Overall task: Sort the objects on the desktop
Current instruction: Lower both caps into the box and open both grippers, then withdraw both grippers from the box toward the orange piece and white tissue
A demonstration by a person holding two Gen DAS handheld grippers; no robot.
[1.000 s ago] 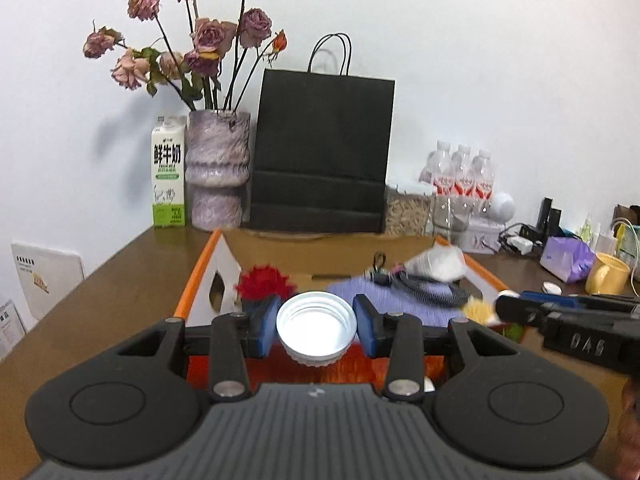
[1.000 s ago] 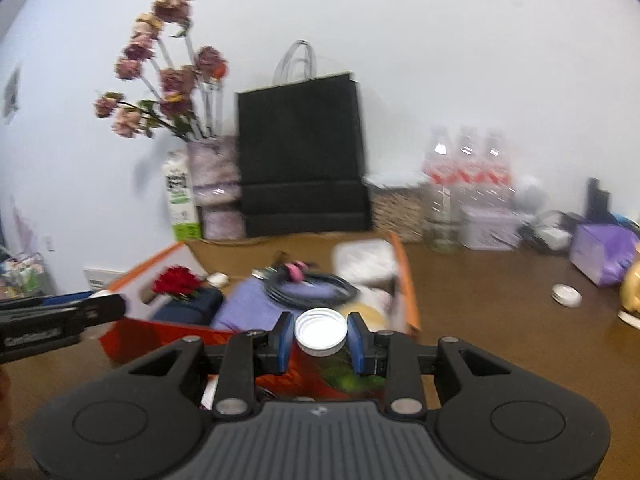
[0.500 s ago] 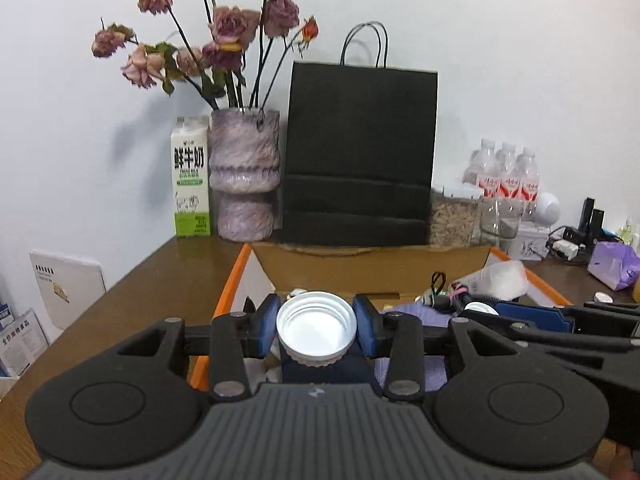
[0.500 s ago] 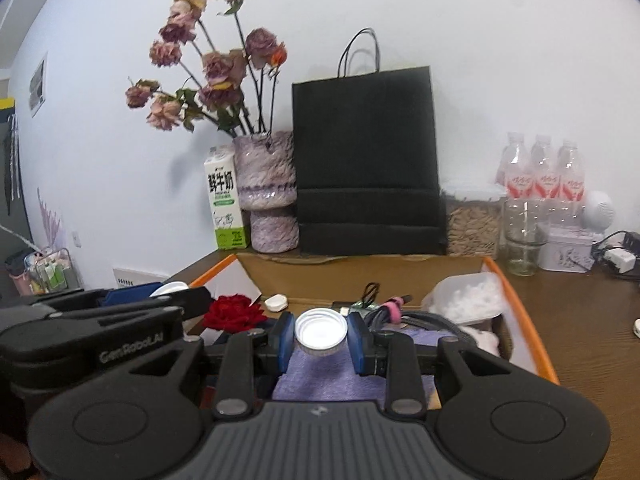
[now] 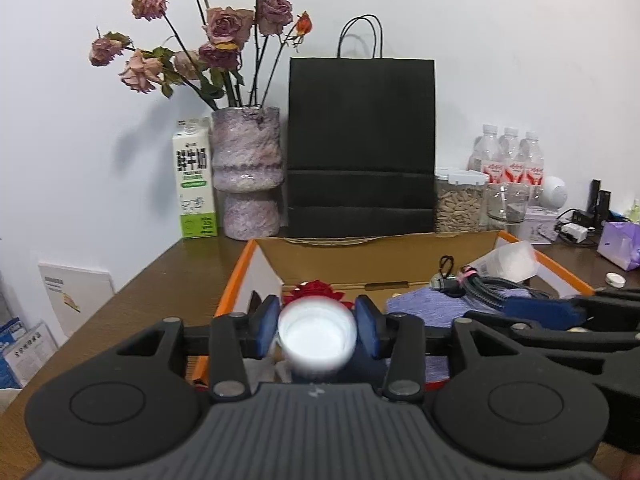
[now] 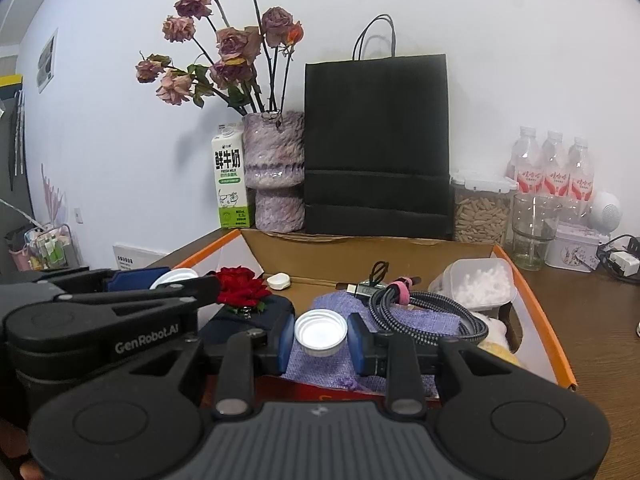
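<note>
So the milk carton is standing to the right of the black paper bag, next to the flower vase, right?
Not quite. In the right wrist view the milk carton stands to the left of the black paper bag, next to the flower vase.

Black grippers [image 6: 320, 340], blue-padded fingers [image 6: 285, 338]

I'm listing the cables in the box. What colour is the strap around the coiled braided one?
Pink: the strap wraps the grey-and-black braided cable, clearest in the right wrist view.
</note>
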